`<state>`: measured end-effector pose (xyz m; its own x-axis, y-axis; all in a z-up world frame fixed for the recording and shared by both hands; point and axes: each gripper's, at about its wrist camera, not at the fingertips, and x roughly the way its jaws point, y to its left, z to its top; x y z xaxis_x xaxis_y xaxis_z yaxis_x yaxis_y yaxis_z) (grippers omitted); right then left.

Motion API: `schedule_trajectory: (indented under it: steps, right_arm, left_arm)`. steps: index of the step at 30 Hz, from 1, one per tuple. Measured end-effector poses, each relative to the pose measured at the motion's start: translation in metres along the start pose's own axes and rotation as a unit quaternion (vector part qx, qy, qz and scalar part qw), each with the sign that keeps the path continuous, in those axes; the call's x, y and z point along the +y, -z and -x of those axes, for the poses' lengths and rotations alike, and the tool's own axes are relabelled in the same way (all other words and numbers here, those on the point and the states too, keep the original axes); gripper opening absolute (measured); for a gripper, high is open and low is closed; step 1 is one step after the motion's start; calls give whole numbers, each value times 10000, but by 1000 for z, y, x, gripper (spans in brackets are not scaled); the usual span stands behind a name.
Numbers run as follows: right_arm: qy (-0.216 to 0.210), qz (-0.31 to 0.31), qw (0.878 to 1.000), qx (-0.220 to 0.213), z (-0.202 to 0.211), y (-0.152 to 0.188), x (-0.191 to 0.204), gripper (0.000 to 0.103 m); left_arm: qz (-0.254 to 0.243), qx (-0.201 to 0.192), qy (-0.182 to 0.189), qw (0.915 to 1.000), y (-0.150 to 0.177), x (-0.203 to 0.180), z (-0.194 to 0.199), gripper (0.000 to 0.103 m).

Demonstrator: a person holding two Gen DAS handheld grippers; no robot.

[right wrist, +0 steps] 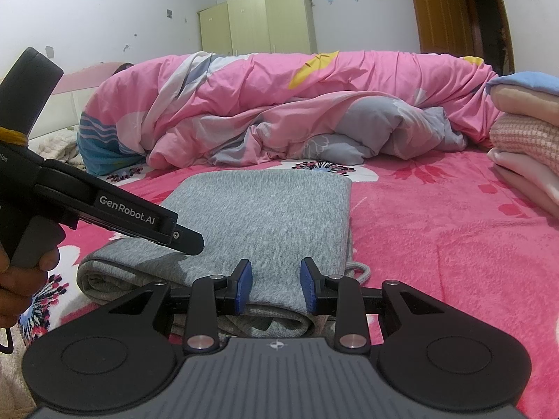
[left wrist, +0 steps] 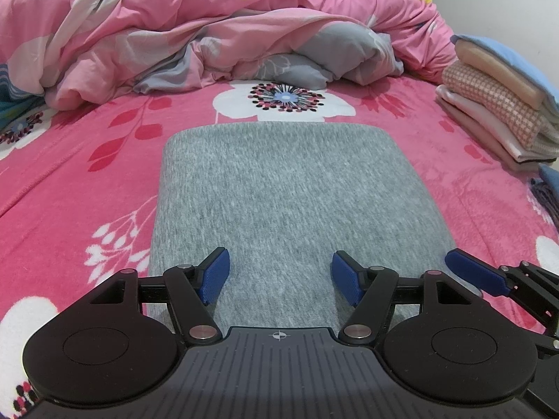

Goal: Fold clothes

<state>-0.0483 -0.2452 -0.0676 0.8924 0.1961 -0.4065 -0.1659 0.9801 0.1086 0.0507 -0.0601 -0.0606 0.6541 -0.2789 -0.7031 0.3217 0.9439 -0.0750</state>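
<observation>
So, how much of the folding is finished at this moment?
Done: the grey garment lies folded in a neat rectangle on the pink bedsheet, and a stack of folded clothes sits nearby. In hand: nothing; the left tool and right tool are open. Left: probably moving it to the stack.

I count one folded grey garment [left wrist: 286,202] near the middle of the bed; two grippers, my left gripper [left wrist: 281,276] and my right gripper [right wrist: 276,281]; one crumpled pink duvet [left wrist: 216,35] at the far side; one stack of folded clothes [left wrist: 499,104] on the right, about four layers as far as I can tell; one pale green wardrobe [right wrist: 258,24] far off; one brown door [right wrist: 443,10] far right.
</observation>
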Motion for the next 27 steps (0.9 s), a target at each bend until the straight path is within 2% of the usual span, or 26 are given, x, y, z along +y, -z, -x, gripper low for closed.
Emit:
schedule_trajectory:
  steps: [27]
  right_arm:
    - [4,-3,10000,-7,0,1,0,32]
  left_arm:
    - [-33,5,-35,10000,0,-1,-1,67]
